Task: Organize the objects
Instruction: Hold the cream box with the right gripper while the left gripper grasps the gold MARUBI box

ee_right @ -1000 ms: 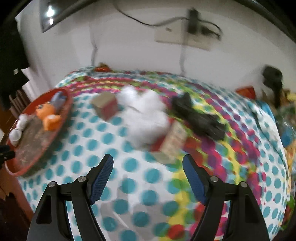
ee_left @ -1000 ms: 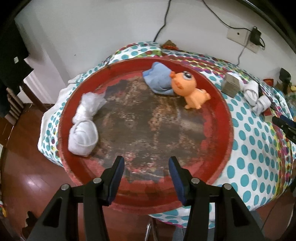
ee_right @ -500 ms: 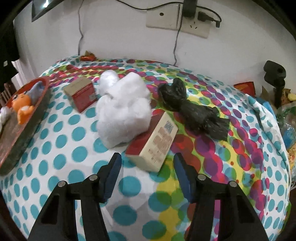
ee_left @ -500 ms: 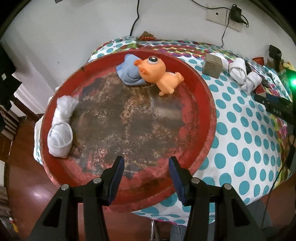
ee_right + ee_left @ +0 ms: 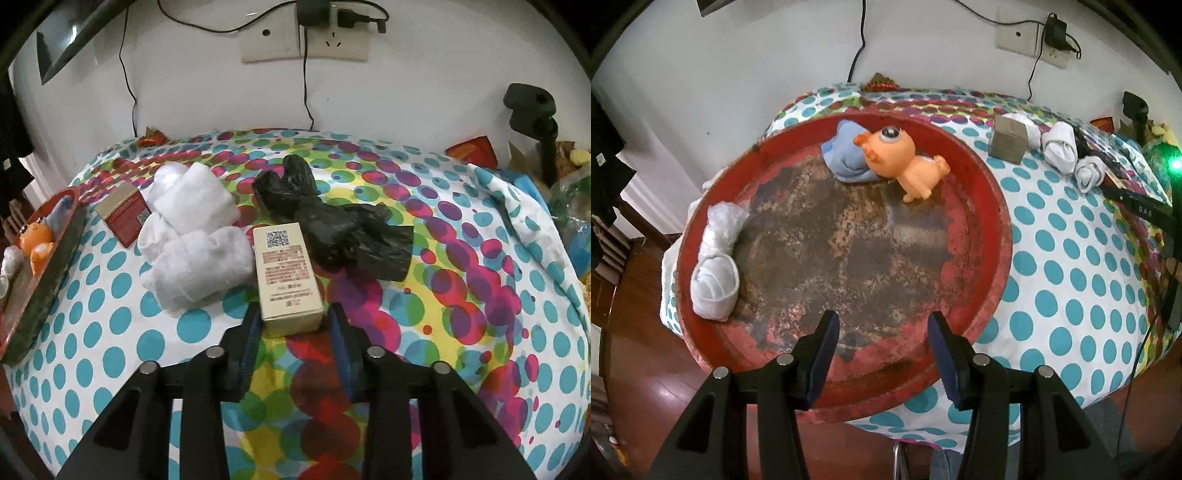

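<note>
In the right wrist view a beige box [image 5: 286, 266] with a QR code lies on the dotted tablecloth [image 5: 110, 332]. My right gripper [image 5: 293, 325] is closing on its near end, with a pad against each side. White rolled socks [image 5: 195, 229], a black bag [image 5: 332, 221] and a small red box [image 5: 125, 212] lie just behind it. In the left wrist view my left gripper [image 5: 882, 343] stands open and empty over the near rim of a worn red tray [image 5: 993, 206]. The tray holds an orange toy [image 5: 901, 155], a blue cloth [image 5: 842, 158] and a white sock roll [image 5: 714, 284].
A crumpled clear plastic piece [image 5: 720, 229] lies at the tray's left rim. The tray overhangs the table's left edge above a wooden floor [image 5: 639, 369]. A black stand [image 5: 532, 110] and clutter sit at the far right. Cables hang from wall sockets [image 5: 303, 40].
My right gripper moved forward and down to the beige box and closed its jaws around the near end. The left wrist view swung slightly, so the tray now sits further left in it.
</note>
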`<state>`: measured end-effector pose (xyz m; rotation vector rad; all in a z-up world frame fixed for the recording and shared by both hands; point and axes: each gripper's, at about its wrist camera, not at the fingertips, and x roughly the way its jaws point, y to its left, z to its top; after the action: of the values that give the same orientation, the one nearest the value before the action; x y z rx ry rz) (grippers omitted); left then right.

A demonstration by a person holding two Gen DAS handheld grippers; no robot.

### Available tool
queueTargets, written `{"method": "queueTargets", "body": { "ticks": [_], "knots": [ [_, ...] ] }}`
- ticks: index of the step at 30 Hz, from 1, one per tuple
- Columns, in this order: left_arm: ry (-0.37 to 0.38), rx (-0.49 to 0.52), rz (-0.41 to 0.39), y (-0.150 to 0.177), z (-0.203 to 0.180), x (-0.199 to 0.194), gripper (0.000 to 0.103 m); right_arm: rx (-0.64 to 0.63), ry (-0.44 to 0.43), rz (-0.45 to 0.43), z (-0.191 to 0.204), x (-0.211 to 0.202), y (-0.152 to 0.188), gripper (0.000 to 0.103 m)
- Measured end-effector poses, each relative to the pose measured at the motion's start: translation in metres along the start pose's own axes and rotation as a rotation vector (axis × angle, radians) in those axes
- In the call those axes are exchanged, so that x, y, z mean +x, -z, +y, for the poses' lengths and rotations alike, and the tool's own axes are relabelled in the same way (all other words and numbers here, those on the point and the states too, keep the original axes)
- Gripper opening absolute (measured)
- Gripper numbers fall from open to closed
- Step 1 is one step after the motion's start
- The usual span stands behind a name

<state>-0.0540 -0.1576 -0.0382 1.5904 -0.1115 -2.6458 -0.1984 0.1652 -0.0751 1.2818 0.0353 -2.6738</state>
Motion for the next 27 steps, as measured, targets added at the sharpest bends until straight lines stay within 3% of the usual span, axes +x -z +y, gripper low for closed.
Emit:
{"method": "queueTargets", "body": {
  "ticks": [7,10,15,27],
  "knots": [
    [-0.003,0.002,-0.019,-0.004,-0.007,-0.010,0.051,-0.023,-0.067,0.004,-0.001,0.003,-0.003,0.033],
    [0.048,-0.007,-0.010,-0.009,-0.016,-0.012,0.051,-0.028,-0.068,0.002,-0.001,0.005,-0.005,0.033],
    [0.038,0.045,-0.014,-0.023,-0.041,-0.016,0.051,-0.046,-0.065,-0.002,0.000,0.005,-0.007,0.028],
    [0.212,0.116,0.006,-0.084,-0.107,0.008,0.051,-0.026,-0.084,0.005,-0.020,-0.002,0.001,0.028]
  ]
}}
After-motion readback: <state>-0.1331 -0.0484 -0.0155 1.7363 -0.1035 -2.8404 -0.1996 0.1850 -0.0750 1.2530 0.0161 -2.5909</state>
